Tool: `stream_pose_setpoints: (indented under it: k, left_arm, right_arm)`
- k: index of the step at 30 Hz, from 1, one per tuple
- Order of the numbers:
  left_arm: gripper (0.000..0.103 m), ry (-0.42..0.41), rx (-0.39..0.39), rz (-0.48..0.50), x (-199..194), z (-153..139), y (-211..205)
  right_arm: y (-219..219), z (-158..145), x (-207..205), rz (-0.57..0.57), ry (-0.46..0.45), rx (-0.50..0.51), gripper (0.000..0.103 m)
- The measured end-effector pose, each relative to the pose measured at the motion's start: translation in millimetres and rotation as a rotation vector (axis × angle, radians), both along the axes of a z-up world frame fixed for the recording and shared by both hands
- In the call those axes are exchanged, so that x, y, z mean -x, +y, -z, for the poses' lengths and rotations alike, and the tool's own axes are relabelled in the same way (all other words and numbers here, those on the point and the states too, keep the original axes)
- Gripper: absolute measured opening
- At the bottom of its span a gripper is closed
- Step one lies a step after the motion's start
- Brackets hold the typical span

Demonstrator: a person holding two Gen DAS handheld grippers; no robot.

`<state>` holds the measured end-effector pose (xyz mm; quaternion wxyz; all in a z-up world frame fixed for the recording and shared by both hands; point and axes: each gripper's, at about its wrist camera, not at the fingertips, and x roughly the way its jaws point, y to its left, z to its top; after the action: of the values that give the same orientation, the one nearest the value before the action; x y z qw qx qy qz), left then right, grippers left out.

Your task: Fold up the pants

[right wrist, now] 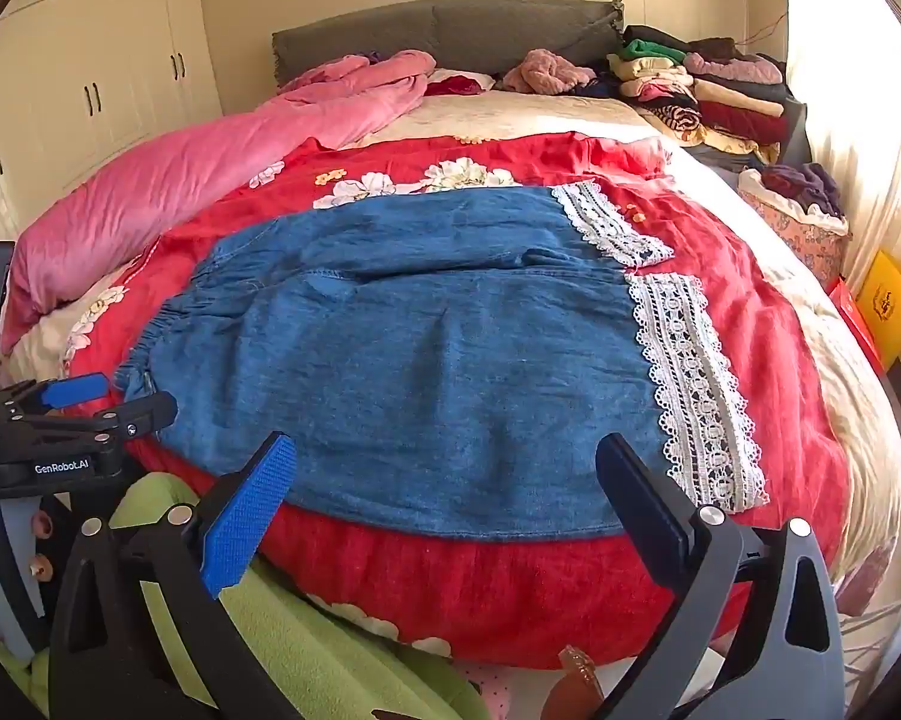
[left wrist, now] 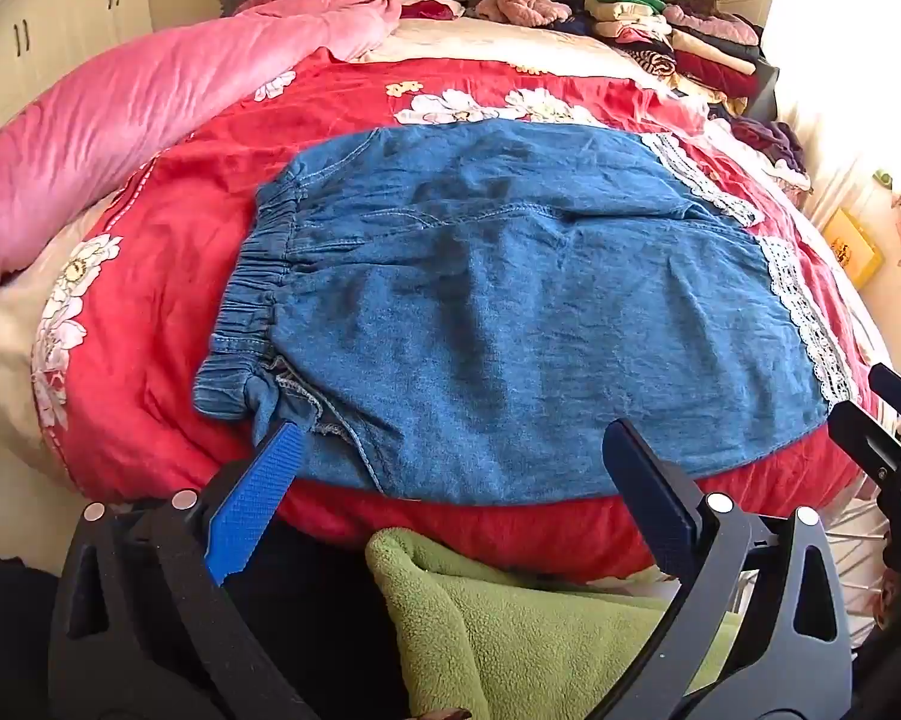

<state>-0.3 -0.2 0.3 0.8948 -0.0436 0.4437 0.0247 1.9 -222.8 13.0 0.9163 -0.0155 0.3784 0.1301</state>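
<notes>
both hand-held grippers are spread wide and hold nothing. the left hand-held gripper [left wrist: 450, 456] hangs over the near edge of the pants [left wrist: 498, 312], close to the stretchy waistband [left wrist: 252, 300]. the right hand-held gripper [right wrist: 450, 468] hangs over the same near edge, closer to the lace cuffs [right wrist: 690, 384].

the blue pants lie flat on the red flowered blanket [right wrist: 750, 312] on the bed, just ahead of both grippers. their long way runs from side to side: waistband on the left, lace cuffs on the right. so the left one is nearer the waist and the right one is nearer the leg ends. the two legs lie side by side, one near and one far, so the pants look not yet folded.

a pink quilt [left wrist: 120, 114] lies at the far left, and a pile of clothes [right wrist: 702, 96] sits at the far right corner.
</notes>
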Motion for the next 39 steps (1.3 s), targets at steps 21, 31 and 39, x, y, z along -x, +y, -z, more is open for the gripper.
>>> stream_pose_setpoints:
  k: [21, 31, 39]
  left_arm:
    - [0.094, 0.006, -0.005, 0.003, 2.3, 2.6, -3.8]
    - [0.094, 0.006, -0.007, 0.004, 2.1, 2.7, -4.3]
    - [0.094, 0.007, -0.007, 0.003, 2.4, 3.2, -4.9]
  right_arm:
    - [4.4, -0.7, 2.5, 0.001, 0.005, 0.004, 0.099]
    - [4.2, -0.3, 3.0, -0.001, 0.006, 0.004, 0.099]
    - [3.0, 0.5, 3.5, -0.003, 0.005, 0.003, 0.099]
